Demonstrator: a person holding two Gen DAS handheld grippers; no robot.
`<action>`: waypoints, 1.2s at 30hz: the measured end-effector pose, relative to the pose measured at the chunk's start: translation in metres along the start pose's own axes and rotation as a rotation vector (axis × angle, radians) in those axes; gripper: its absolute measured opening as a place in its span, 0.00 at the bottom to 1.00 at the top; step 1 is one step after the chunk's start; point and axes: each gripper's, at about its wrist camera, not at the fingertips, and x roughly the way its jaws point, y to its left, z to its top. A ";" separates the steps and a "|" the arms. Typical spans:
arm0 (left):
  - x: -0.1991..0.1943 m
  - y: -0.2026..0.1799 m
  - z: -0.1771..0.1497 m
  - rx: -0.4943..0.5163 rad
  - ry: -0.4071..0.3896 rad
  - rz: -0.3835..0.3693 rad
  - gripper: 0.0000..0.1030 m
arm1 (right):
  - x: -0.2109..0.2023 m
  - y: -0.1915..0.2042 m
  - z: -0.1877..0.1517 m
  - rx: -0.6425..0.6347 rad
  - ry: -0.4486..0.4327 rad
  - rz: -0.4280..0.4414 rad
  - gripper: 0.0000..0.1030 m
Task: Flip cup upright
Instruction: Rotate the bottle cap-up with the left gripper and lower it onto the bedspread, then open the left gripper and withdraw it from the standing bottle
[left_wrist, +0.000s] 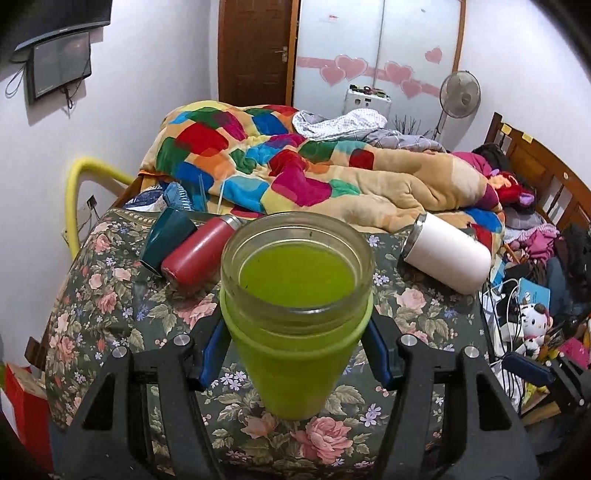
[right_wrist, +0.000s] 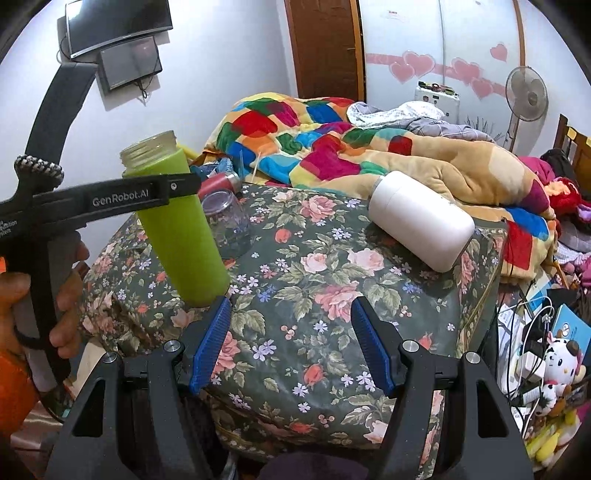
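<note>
A green cup (left_wrist: 295, 314) with a clear threaded rim stands upright, mouth up, between the blue pads of my left gripper (left_wrist: 295, 343), which is shut on its upper body. In the right wrist view the same green cup (right_wrist: 184, 236) leans a little, its base on or just above the floral cushion (right_wrist: 314, 288), with the left gripper's finger (right_wrist: 147, 194) across it. My right gripper (right_wrist: 291, 339) is open and empty over the cushion, to the right of the cup's base.
On the floral cushion (left_wrist: 424, 314) lie a white tumbler (left_wrist: 447, 254), a red bottle (left_wrist: 199, 251) and a teal cup (left_wrist: 168, 236), all on their sides. A clear glass (right_wrist: 229, 225) sits behind the green cup. A patchwork blanket (left_wrist: 295, 166) is behind. Clutter fills the right side.
</note>
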 end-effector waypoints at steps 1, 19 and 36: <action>0.000 -0.002 -0.002 0.006 0.000 0.001 0.61 | 0.000 0.000 0.000 -0.001 0.001 -0.001 0.62; 0.008 -0.009 -0.012 0.072 0.060 -0.011 0.61 | -0.008 0.010 0.001 -0.022 -0.017 -0.009 0.62; -0.173 0.003 -0.013 0.123 -0.299 -0.064 0.70 | -0.126 0.038 0.021 -0.012 -0.334 -0.054 0.62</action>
